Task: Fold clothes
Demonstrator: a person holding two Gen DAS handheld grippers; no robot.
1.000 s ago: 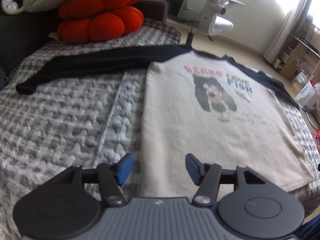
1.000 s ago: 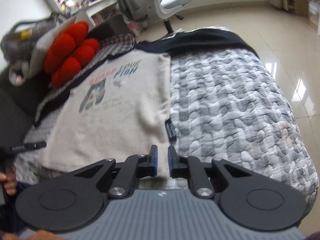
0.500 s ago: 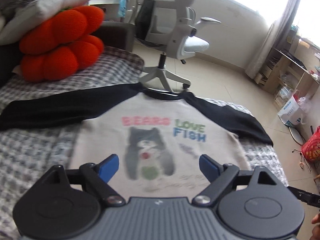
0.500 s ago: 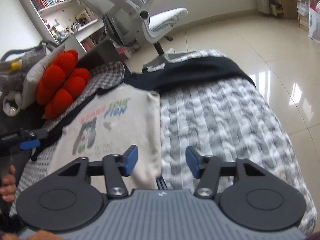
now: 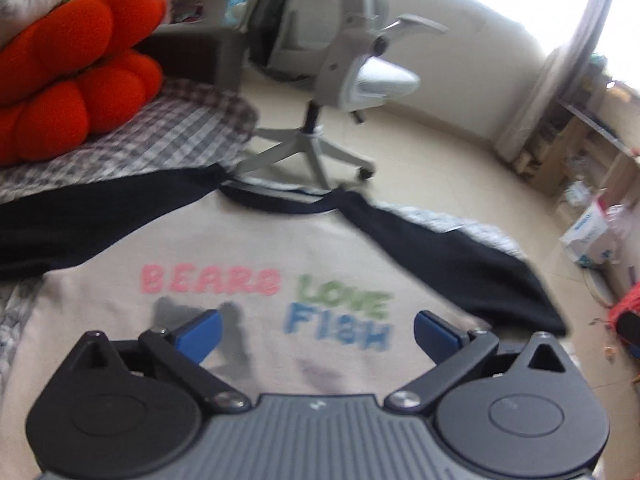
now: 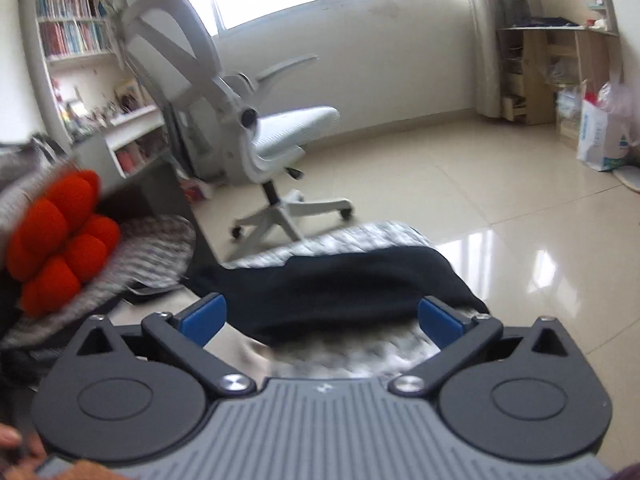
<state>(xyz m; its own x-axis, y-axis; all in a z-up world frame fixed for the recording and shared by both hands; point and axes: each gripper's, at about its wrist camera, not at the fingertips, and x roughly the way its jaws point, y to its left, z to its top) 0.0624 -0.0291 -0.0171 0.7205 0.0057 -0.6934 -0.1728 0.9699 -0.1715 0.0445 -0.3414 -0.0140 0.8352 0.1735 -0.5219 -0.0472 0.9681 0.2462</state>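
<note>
A cream T-shirt (image 5: 248, 240) with black sleeves and a "BEARS LOVE FISH" print lies flat on a grey checked quilt (image 5: 184, 136). My left gripper (image 5: 316, 330) hovers over the printed chest, its jaws still opening wide, nothing between the blue pads (image 5: 198, 332). In the right wrist view my right gripper (image 6: 320, 316) hangs above the shirt's black right sleeve (image 6: 340, 284), jaws also opening wide and empty. The sleeve lies spread toward the bed's far corner. The shirt's hem is hidden under both grippers.
A red-orange pumpkin cushion (image 5: 76, 80) sits at the bed's far left. A white office chair (image 6: 256, 136) stands on the tiled floor just beyond the bed. Bookshelves (image 6: 76, 40) and a white bag (image 6: 600, 136) line the walls. A person's fingers (image 6: 12, 440) show at lower left.
Both grippers have spread from nearly shut or half open to wide open. The left moved from the shirt's hem up over its chest; the right swung up toward the black sleeve.
</note>
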